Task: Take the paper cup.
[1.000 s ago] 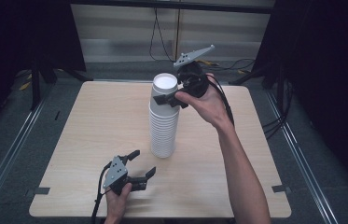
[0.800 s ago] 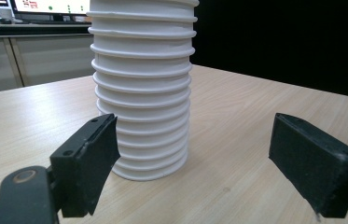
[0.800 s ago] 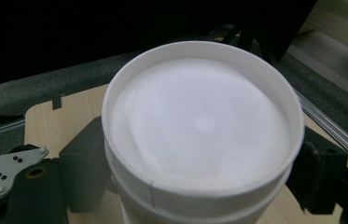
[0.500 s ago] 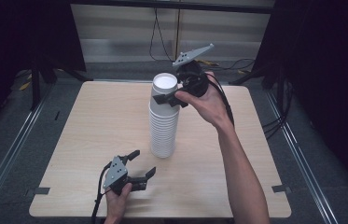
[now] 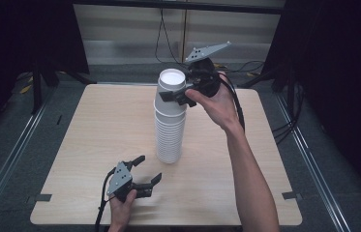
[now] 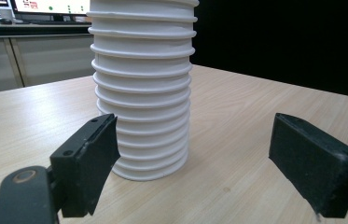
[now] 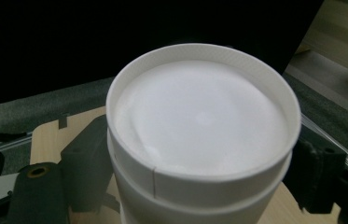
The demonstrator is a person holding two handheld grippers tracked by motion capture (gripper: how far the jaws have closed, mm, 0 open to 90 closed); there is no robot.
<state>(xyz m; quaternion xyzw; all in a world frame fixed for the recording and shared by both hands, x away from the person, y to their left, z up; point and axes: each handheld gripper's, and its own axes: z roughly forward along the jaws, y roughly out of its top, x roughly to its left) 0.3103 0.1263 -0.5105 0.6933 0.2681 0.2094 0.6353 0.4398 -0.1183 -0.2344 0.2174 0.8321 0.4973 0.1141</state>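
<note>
Stack of white paper cups (image 5: pixel 171 121) upside down, mid-table, a bit toward the person's near side of centre, standing upright on the wooden table (image 5: pixel 96 125). Top cup (image 5: pixel 172 87) sits bottom-up on the stack; in the right gripper view its recessed base (image 7: pixel 199 116) faces the camera, rim ring around it, side seam visible. Right gripper (image 5: pixel 177 94) is at the top of the stack, jaws either side of the top cup just below its rim; in the right gripper view (image 7: pixel 199 172) one black jaw is against the cup wall on the left and the other is close on the right. Looks clamped on the top cup, contact on the right side hard to confirm. Right hand (image 5: pixel 217 104) holds it from the far right, forearm crossing the table, grey plate on top, cable trailing off.

Left gripper (image 5: pixel 144 173) rests low near the front edge of the table, left of the stack base, jaws spread wide, nothing between them. In the left gripper view (image 6: pixel 195 158) both jaws are well apart, the stack's ribbed lower cups (image 6: pixel 143 93) ahead, nearer the left jaw, not touching. Left hand (image 5: pixel 120 208) grips it from below.
</note>
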